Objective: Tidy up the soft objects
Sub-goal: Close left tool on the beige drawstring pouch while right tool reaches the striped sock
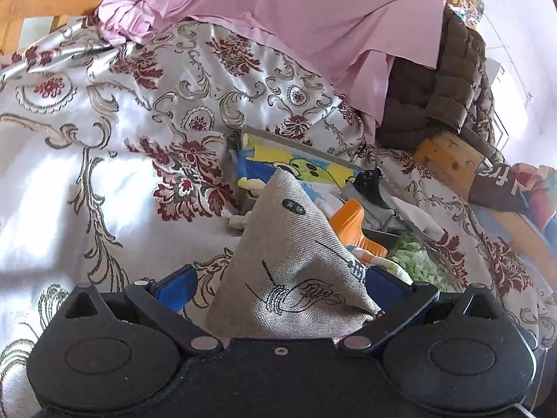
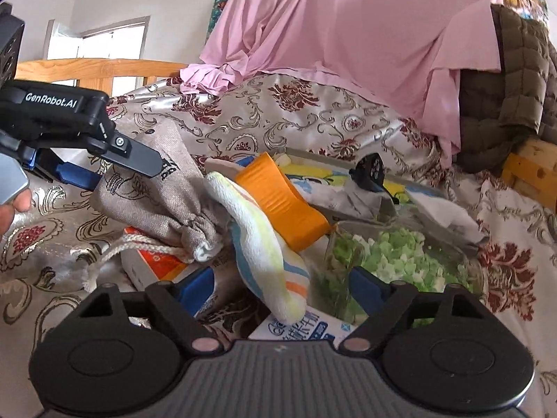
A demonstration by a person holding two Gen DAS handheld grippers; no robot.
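The left tool (image 1: 282, 289) is clenched on a grey drawstring pouch (image 1: 296, 264), its blue pads pressed into the cloth at both sides, and holds the printed bag up off a bed. From the right wrist view the same left tool (image 2: 104, 170) comes in from the left, with the pouch (image 2: 156, 191) hanging from it, its gathered mouth and white cord (image 2: 139, 247) drooping onto an orange-and-white box (image 2: 156, 261). The right tool (image 2: 282, 289) is released, its jaws standing wide on either side of a striped sock (image 2: 264, 244) without pressing it; the sock, white with yellow, blue and orange bands, lies draped across an orange plastic piece (image 2: 278, 198) and points down toward a white packet with blue print (image 2: 306, 327). Just right of the sock sits a clear bag of green and white bits (image 2: 400, 254). Behind the heap lies a flat tray (image 2: 313, 155) with a yellow-and-blue cartoon picture, a small black object (image 2: 372, 170) resting at its right end, and crumpled white cloth (image 2: 445, 216) beside it. All of this rests on the bed's satin cover (image 1: 122, 139), cream with dark red flowers and scrollwork. A pink sheet (image 2: 348, 41) is draped over something tall at the back, with a brown quilted jacket (image 2: 515, 87) piled to its right and a wooden bed rail (image 2: 97, 69) at the left.
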